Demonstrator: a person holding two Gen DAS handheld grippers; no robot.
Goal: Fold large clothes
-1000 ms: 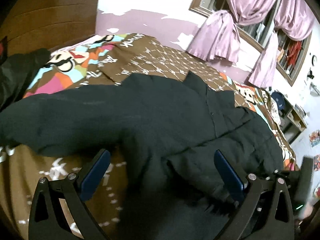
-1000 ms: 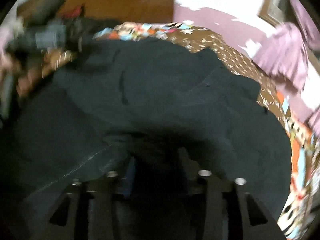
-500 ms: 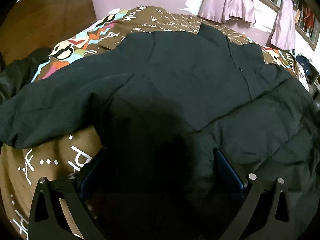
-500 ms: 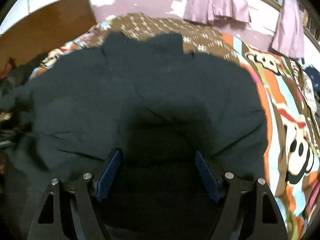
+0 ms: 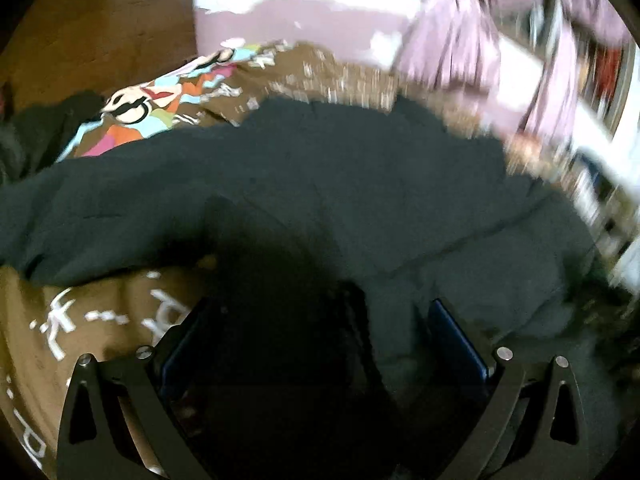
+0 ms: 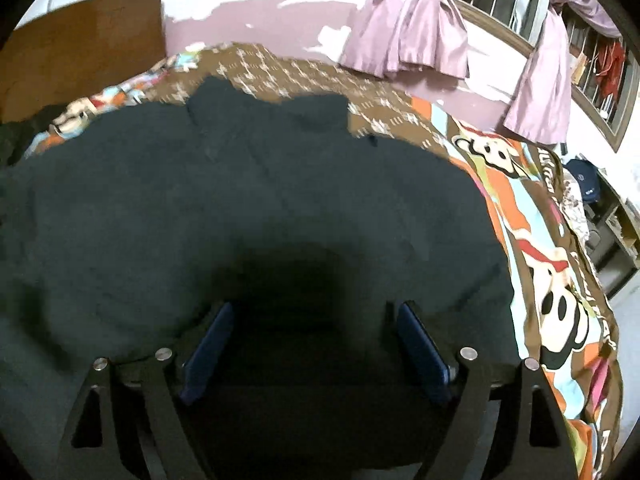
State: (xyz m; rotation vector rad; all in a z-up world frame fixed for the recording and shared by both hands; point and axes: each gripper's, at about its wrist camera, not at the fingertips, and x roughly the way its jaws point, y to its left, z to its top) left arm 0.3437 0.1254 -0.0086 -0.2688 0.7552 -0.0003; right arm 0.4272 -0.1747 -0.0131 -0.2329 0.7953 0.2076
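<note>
Both sets of tongs, left tongs (image 5: 320, 344) and right tongs (image 6: 312, 344), are hovering released, the right's jaws just widening, over the dark jacket (image 6: 280, 200) sprawling across the bed (image 6: 540, 240), risking slippery bulk bunching if grabbed unevenly.

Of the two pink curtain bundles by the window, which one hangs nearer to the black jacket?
In the right wrist view, the wider tied pink curtain bundle on the left hangs nearer to the black padded jacket. The narrower bundle hangs further right, above the cartoon bedspread.
</note>
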